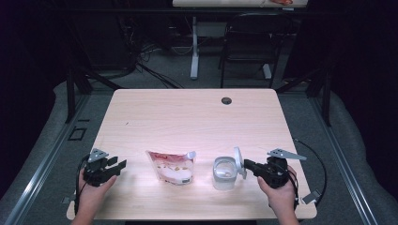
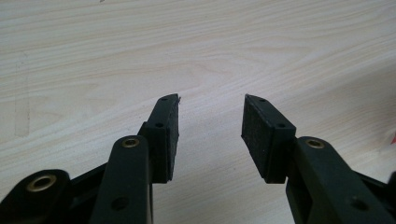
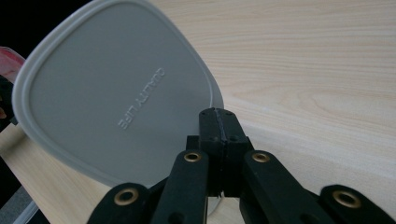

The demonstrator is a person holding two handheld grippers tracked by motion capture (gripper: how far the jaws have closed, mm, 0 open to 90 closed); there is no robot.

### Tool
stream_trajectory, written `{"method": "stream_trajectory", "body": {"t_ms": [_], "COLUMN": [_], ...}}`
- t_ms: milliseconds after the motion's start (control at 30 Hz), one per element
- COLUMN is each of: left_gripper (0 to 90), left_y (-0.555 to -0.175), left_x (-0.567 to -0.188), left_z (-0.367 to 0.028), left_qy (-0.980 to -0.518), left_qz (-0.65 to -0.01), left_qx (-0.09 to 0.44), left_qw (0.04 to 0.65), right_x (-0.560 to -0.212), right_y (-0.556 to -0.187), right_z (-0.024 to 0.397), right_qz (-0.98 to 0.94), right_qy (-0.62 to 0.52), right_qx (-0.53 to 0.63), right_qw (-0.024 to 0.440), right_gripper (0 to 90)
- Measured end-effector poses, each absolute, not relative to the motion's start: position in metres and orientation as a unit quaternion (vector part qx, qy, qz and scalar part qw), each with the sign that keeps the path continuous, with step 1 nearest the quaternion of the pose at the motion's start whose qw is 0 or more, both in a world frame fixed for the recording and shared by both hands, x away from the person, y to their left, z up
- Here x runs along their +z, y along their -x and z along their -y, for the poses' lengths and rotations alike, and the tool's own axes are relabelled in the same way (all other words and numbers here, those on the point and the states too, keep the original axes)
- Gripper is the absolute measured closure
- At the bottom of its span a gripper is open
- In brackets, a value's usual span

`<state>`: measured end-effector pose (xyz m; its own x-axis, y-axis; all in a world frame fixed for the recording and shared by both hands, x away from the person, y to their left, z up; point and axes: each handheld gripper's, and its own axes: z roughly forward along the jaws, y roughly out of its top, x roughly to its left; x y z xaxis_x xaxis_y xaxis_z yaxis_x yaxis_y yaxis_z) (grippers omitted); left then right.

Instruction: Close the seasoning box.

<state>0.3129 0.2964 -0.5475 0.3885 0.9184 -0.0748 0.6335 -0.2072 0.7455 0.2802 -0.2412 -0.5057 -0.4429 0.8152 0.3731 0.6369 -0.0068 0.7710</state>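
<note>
Lid is already off the container, pinched upright beside it by the right gripper, while the left gripper waits spread and empty left of the pouch, contents not yet poured

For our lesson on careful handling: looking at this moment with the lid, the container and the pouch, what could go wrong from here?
1. The right gripper pinches the grey lid only at its edge, so it might pivot or slip out.
2. The lid stands close beside the open container; a swing could knock it.
3. The spouted pouch lies just left of the container, and the open left gripper could nudge it when reaching.
</note>
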Motion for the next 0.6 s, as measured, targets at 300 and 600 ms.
{"method": "stream_trajectory", "body": {"t_ms": [300, 600], "left_gripper": [56.6, 56.3], "left_y": [-0.3126, -0.3123], "left_x": [-0.5471, -0.5474], "left_z": [-0.2967, -0.2964], "left_qy": [-0.753, -0.752], "left_qz": [-0.516, -0.516], "left_qx": [0.197, 0.198], "left_qw": [0.359, 0.359], "right_x": [-0.5110, -0.5144], "right_y": [-0.2825, -0.2834], "right_z": [0.2443, 0.2473], "right_qz": [-0.685, -0.681], "right_qy": [-0.535, -0.541], "right_qx": [0.490, 0.488], "right_qw": [0.070, 0.069], "right_gripper": [89.1, 84.1]}}
